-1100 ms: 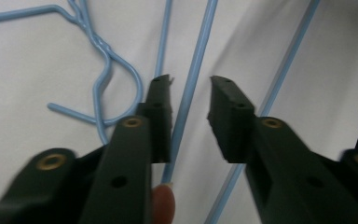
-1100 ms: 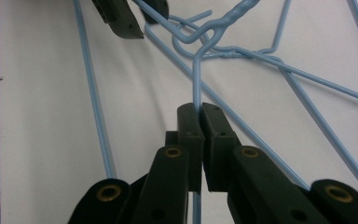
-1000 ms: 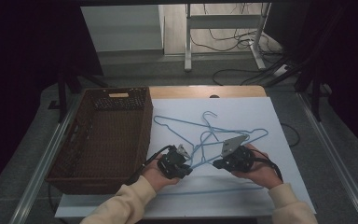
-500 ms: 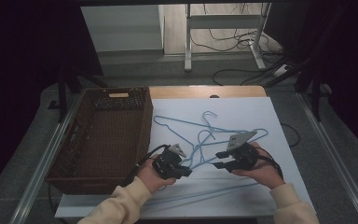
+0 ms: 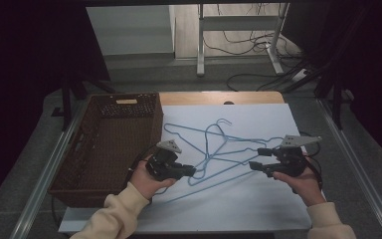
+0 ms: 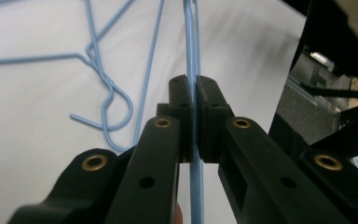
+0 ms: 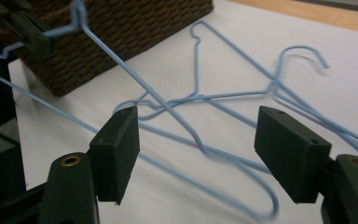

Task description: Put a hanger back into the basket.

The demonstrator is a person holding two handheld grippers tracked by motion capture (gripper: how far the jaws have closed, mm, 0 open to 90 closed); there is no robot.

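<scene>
The blue wire hanger (image 5: 210,169) that is being lifted is pinched at one end of its wire by the left gripper (image 5: 188,172), whose pads are pressed together on the thin rod, as the left gripper view shows (image 6: 194,70); from there the hanger is slanting away from those jaws toward the right gripper (image 5: 256,158), crossing over the other hangers (image 5: 214,137) that are lying tangled on the white sheet (image 5: 258,209) beyond both tools. The right gripper is standing spread, with the lifted wire (image 7: 177,116) passing between its pads but touching neither. To do this step well, I judge the left grip should be staying firm while the hanger is being raised slowly and kept tilted, so its hook is slipping free of the neighbours instead of dragging them; the right gripper should be keeping clear of the loops. The wicker basket (image 5: 94,144) is sitting just to the outer side of the left gripper, the likely destination. Compared with a second ago, the right jaws have just been opening and that hand is now farther out to its own side, while the left gripper is higher and has stayed clamped on the wire.
</scene>
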